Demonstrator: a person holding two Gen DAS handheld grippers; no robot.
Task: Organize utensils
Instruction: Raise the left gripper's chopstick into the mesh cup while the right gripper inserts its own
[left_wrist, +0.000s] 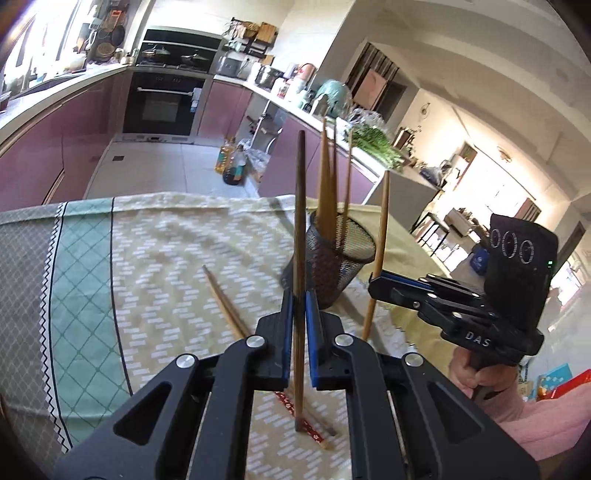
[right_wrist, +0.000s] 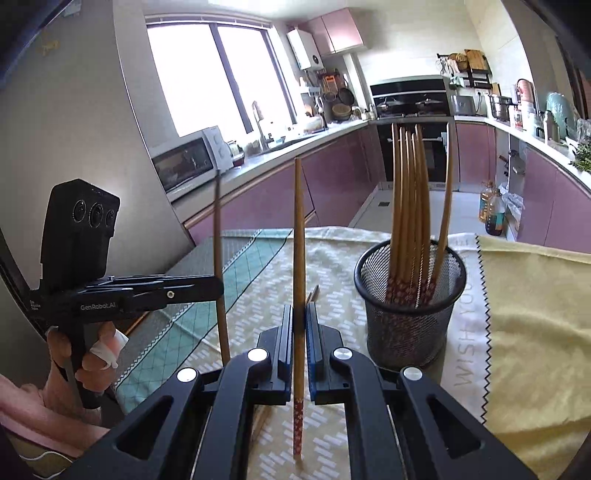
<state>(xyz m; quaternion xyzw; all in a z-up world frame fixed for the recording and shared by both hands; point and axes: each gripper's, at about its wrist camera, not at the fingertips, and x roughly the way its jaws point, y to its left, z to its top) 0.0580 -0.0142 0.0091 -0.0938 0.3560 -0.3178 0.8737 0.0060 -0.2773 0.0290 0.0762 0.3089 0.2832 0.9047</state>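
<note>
A black mesh cup (right_wrist: 408, 306) stands on the patterned cloth and holds several wooden chopsticks (right_wrist: 410, 206); it also shows in the left wrist view (left_wrist: 334, 258). My left gripper (left_wrist: 300, 317) is shut on a dark wooden chopstick (left_wrist: 300, 229) held upright, left of the cup. My right gripper (right_wrist: 299, 332) is shut on a wooden chopstick (right_wrist: 298, 229) with a red patterned end, also upright, just left of the cup. One chopstick (left_wrist: 225, 302) lies on the cloth below my left gripper.
The table carries a green and beige patterned cloth (left_wrist: 147, 258) and a yellow cloth (right_wrist: 535, 332) to the right of the cup. Beyond the table edge is the kitchen floor with bottles (left_wrist: 231, 166) and purple cabinets.
</note>
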